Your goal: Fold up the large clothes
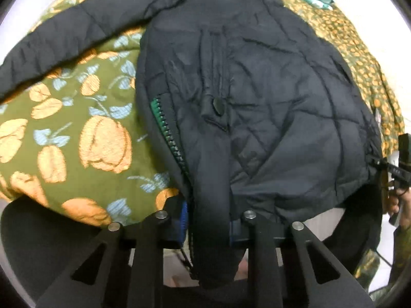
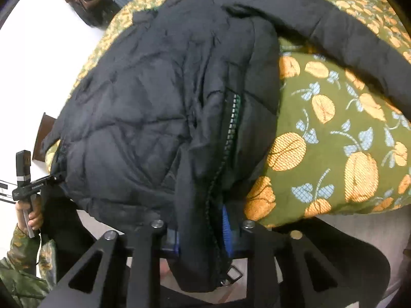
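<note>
On bed (image 1: 77, 133) with floral cover: black puffer jacket (image 1: 257, 89), one sleeve (image 1: 64, 33) stretched out. Left gripper (image 1: 205, 220) and right gripper (image 2: 203, 231) jaws both pinched narrow on jacket hem.

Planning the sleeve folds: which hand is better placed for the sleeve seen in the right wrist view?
Right. The black padded sleeve lies beside the right tongs; the left tongs sit at the far hem corner of the black jacket.

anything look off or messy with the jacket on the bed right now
Nothing looks damaged or spilled. The black jacket lies rumpled and askew on the floral bedspread, one sleeve flung out sideways and its hem hanging over the bed's edge. The left gripper and right gripper each pinch that hem.
</note>
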